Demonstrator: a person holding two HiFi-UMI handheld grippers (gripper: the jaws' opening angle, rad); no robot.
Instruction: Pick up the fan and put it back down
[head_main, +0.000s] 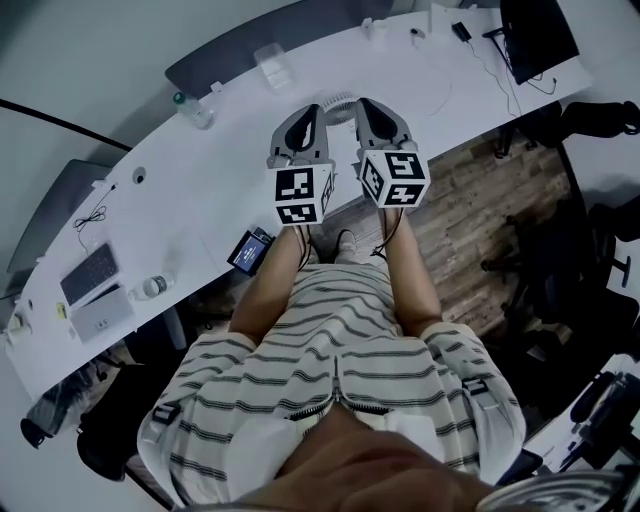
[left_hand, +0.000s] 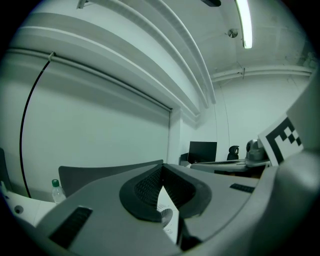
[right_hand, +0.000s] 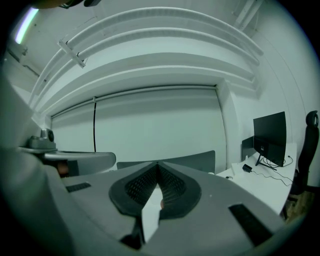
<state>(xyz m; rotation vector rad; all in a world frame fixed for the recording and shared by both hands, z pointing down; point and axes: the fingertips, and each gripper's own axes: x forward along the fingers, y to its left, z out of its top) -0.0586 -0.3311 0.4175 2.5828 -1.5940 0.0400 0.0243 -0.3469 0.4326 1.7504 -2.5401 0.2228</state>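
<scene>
Head view, left gripper (head_main: 314, 110) and right gripper (head_main: 363, 104) fingers together (both empty), fan (head_main: 340, 101) just between them.

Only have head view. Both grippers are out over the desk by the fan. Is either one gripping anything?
Observer: Not the left. In the left gripper view, the left gripper has its jaws together with nothing between them.
Operator: And the right?
Observer: Same. The right gripper view shows the right gripper shut and empty.
Operator: Does either gripper camera see the fan?
Observer: Only the left one. The fan shows its white grille through the gap below the closed tips, ahead of the gripper and not touched.
</scene>
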